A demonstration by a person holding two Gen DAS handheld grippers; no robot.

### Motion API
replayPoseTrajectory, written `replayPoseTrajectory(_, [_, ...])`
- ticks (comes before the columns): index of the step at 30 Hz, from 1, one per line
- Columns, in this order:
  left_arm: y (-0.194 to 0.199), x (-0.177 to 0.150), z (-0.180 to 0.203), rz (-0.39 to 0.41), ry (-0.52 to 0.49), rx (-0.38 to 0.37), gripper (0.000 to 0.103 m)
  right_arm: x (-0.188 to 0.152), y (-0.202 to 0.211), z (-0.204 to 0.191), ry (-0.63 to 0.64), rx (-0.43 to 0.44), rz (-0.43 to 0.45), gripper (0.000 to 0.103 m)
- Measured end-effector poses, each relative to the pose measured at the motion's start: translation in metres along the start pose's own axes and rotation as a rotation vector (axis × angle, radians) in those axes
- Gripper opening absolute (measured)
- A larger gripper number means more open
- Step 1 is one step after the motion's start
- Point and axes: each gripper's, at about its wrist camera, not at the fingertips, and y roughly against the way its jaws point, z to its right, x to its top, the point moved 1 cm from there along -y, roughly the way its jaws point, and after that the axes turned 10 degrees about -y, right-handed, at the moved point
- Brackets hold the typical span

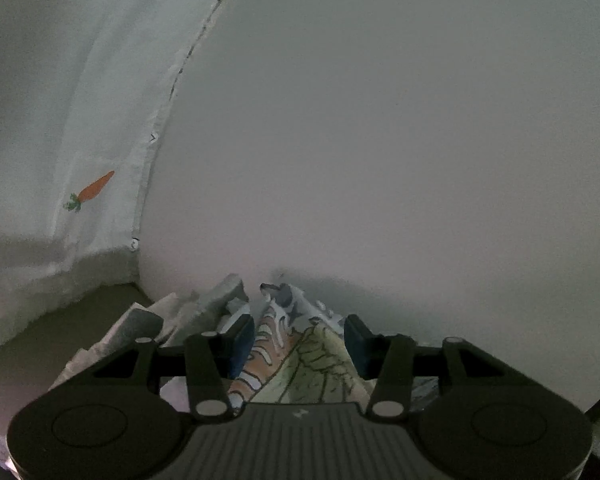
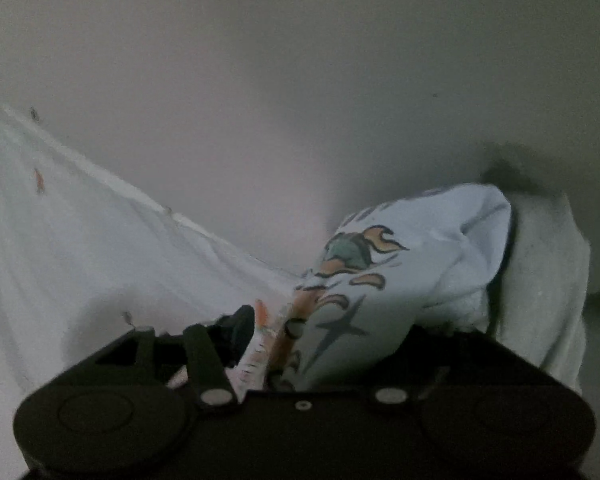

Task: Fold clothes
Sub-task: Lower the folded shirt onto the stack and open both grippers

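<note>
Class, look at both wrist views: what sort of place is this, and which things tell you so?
Probably a home, perhaps a bedroom or laundry corner: a plain pale wall, a white carrot-print cloth hanging beside it, and a printed garment piled with other laundry. The views are too tight to be sure.

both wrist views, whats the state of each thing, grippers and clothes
left gripper: fingers apart, printed cloth lying between them, not pinched
right gripper: cloth bunched at its fingers, right finger hidden, grip unclear
printed garment: crumpled, lifted, unfolded
white carrot-print sheet: spread out, wrinkled
grey-white clothes: heaped loosely by the wall
</note>
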Motion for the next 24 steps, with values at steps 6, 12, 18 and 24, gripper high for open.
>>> replayPoseTrajectory(6, [-0.023,-0.009,0.004,-0.072,-0.092,0.097,0.052,-0.003,0.002,-0.025,0.214,-0.185,0.044,0.056])
replayPoseTrajectory(12, [-0.037,-0.01,0.004,-0.087,-0.118,0.116,0.06,0.002,-0.001,-0.035,0.291,-0.291,0.098,0.057])
replayPoseTrajectory(18, [-0.034,-0.01,0.004,-0.088,-0.098,0.114,0.063,-0.012,-0.018,-0.066,0.456,-0.365,0.161,0.06])
replayPoseTrajectory(24, [-0.035,-0.013,0.001,-0.087,-0.075,0.103,0.066,-0.027,-0.04,-0.074,0.536,-0.43,0.163,0.062])
